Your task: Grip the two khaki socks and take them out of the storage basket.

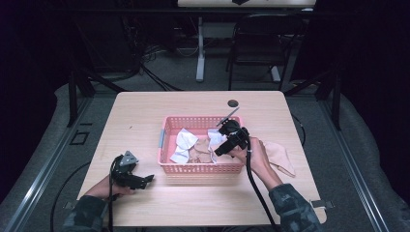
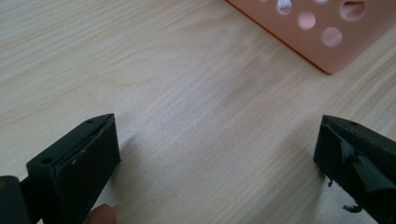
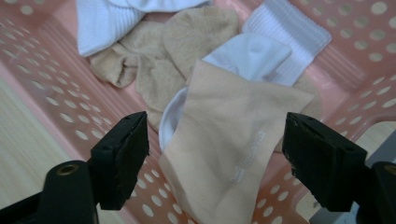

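Note:
A pink perforated basket (image 1: 200, 167) stands mid-table and holds white socks (image 1: 185, 142) and beige socks. My right gripper (image 1: 220, 151) hovers over the basket's right end, tilted down into it. In the right gripper view its jaws (image 3: 217, 158) stand wide apart on either side of a beige sock (image 3: 229, 140) that drapes over the basket's rim (image 3: 56, 84), and the pads do not touch it. A white ribbed sock (image 3: 252, 56) lies just beyond. My left gripper (image 1: 147, 180) rests low over the table left of the basket, open (image 2: 217, 158) with bare wood between its fingers.
Another beige sock (image 1: 280, 155) lies on the table right of the basket, beside the right hand. The basket's corner (image 2: 322, 51) sits ahead of the left gripper. A round cable hole (image 1: 233, 103) is at the table's far edge. A chair (image 1: 261, 38) stands beyond the table.

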`<state>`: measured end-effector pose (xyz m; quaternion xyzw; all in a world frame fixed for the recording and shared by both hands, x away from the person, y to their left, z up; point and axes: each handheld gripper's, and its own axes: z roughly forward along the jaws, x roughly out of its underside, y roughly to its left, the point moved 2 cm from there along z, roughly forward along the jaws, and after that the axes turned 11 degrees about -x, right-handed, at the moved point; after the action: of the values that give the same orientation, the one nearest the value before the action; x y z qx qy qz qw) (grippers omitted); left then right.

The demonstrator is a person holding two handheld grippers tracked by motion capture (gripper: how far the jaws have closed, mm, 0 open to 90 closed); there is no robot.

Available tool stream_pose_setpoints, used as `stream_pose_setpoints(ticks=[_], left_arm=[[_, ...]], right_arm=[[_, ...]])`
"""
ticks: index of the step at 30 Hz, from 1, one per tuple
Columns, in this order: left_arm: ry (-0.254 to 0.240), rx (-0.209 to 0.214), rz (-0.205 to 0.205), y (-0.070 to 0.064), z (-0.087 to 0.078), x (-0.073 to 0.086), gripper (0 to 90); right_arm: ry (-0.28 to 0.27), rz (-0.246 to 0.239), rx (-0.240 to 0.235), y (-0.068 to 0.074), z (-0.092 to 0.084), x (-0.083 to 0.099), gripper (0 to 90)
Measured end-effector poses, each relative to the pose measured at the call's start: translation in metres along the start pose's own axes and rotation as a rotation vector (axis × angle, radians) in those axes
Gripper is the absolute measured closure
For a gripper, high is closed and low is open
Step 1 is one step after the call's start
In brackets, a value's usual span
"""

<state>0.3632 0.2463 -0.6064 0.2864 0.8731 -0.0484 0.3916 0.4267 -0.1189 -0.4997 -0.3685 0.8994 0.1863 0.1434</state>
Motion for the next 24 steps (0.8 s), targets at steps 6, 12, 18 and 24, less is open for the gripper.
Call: stream_pose_setpoints(ticks=[6, 12, 18, 24], left_arm=[[0.000, 0.000, 0.000, 0.000, 0.000, 0.000, 0.3], [0.000, 0.000, 0.000, 0.000, 0.000, 0.000, 0.3], [0.000, 0.000, 0.000, 0.000, 0.000, 0.000, 0.3], [0.000, 0.000, 0.000, 0.000, 0.000, 0.000, 0.3]], right_arm=[[0.026, 0.042, 0.014, -0.005, 0.013, 0.006, 31.4], [0.056, 0.048, 0.025, -0.005, 0.019, 0.009, 37.6], [0.088, 0.057, 0.049, -0.006, 0.025, 0.011, 43.4], [0.100, 0.075, 0.057, -0.008, 0.030, 0.013, 57.4]])
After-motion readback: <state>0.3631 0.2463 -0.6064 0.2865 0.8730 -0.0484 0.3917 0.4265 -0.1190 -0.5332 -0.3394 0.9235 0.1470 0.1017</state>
